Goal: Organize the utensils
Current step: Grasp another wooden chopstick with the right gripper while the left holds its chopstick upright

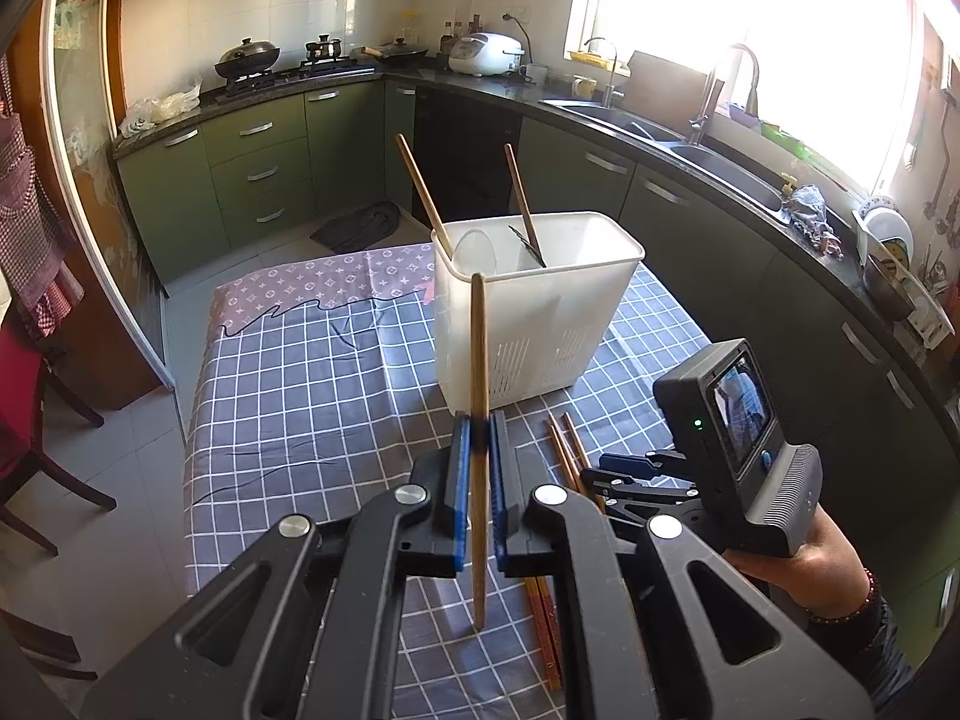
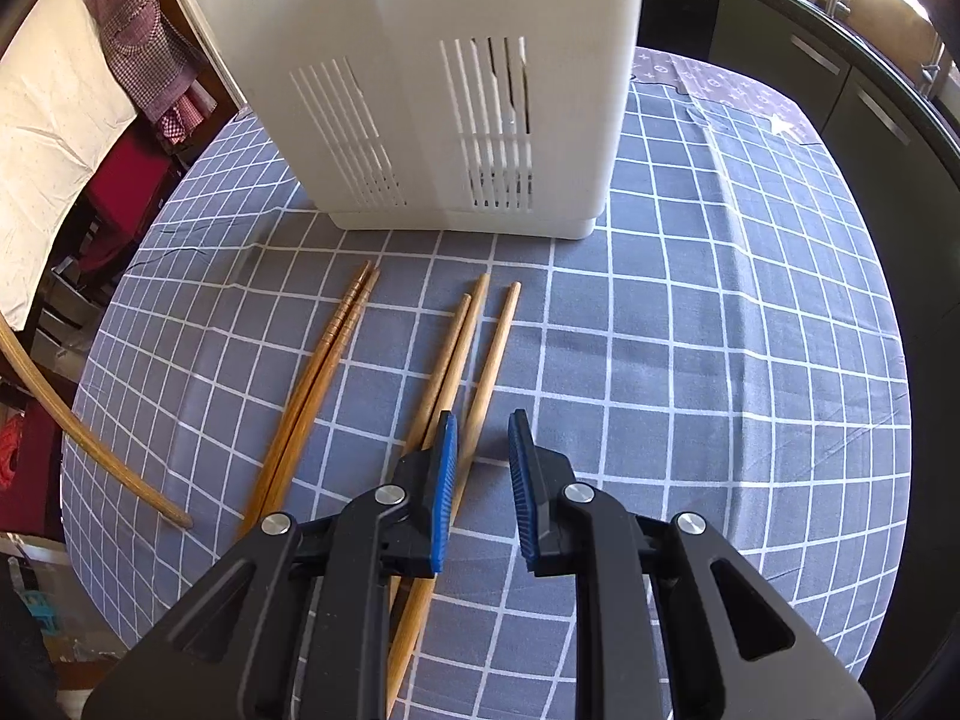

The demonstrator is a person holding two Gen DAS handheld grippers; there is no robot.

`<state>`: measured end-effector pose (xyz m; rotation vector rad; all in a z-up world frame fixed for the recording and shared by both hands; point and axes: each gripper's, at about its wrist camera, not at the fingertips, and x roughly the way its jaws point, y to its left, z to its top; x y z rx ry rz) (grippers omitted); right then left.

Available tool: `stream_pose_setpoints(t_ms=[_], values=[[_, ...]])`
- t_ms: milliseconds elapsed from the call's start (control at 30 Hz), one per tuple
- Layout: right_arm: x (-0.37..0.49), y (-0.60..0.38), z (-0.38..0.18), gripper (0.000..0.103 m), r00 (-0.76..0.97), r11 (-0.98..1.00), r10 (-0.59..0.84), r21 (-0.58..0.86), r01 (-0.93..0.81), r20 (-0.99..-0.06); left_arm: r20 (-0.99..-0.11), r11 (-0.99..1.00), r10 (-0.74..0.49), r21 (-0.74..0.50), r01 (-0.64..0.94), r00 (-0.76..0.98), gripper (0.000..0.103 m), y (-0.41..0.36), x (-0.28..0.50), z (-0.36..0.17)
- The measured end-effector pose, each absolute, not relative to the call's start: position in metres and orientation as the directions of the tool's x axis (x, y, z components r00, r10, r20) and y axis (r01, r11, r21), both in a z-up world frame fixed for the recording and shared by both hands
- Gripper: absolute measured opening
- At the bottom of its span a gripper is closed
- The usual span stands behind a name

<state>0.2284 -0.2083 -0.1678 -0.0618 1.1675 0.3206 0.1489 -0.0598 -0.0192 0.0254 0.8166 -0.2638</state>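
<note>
My left gripper (image 1: 478, 426) is shut on a wooden chopstick (image 1: 478, 360), held upright above the table in front of the white utensil holder (image 1: 540, 324). Two utensils (image 1: 420, 192) stand in the holder. My right gripper (image 2: 483, 426) is open, low over several wooden chopsticks (image 2: 456, 354) that lie on the checked tablecloth (image 2: 720, 360) before the holder (image 2: 420, 90). The right gripper also shows in the left wrist view (image 1: 636, 471). The held chopstick's lower end shows at the left of the right wrist view (image 2: 90, 450).
A pair of ridged chopsticks (image 2: 324, 372) lies left of the others. Green kitchen cabinets (image 1: 258, 168), a stove with pots (image 1: 252, 57) and a sink (image 1: 720, 162) ring the table. A red chair (image 1: 24, 396) stands at the left.
</note>
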Motion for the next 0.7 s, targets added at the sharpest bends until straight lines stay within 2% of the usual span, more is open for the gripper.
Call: stream_pose_setpoints(t_ms=[133, 167, 300, 400, 700], values=[[0.231, -0.198, -0.168, 0.018, 0.371, 0.955, 0.179, 0.071, -0.287, -0.911, -0.722, 0.967, -0.223, -0.078, 0.243, 0.654, 0.006, -0.06, 0.148, -0.019], [0.232, -0.198, -0.168, 0.012, 0.376, 0.956, 0.177, 0.067, -0.287, -0.91, -0.722, 0.967, -0.223, -0.079, 0.243, 0.654, 0.006, -0.06, 0.148, -0.019], [0.232, -0.201, -0.164, 0.007, 0.383, 0.955, 0.223, 0.122, -0.27, -0.896, -0.722, 0.967, -0.223, -0.079, 0.242, 0.655, 0.006, -0.06, 0.148, -0.019], [0.225, -0.215, -0.148, 0.007, 0.421, 0.952, 0.263, 0.163, -0.26, -0.868, -0.722, 0.967, -0.223, -0.079, 0.242, 0.655, 0.006, -0.059, 0.147, -0.018], [0.172, -0.267, -0.047, 0.006, 0.648, 0.927, 0.375, 0.25, -0.281, -0.663, -0.722, 0.968, -0.22, -0.076, 0.241, 0.656, 0.006, -0.059, 0.146, -0.018]])
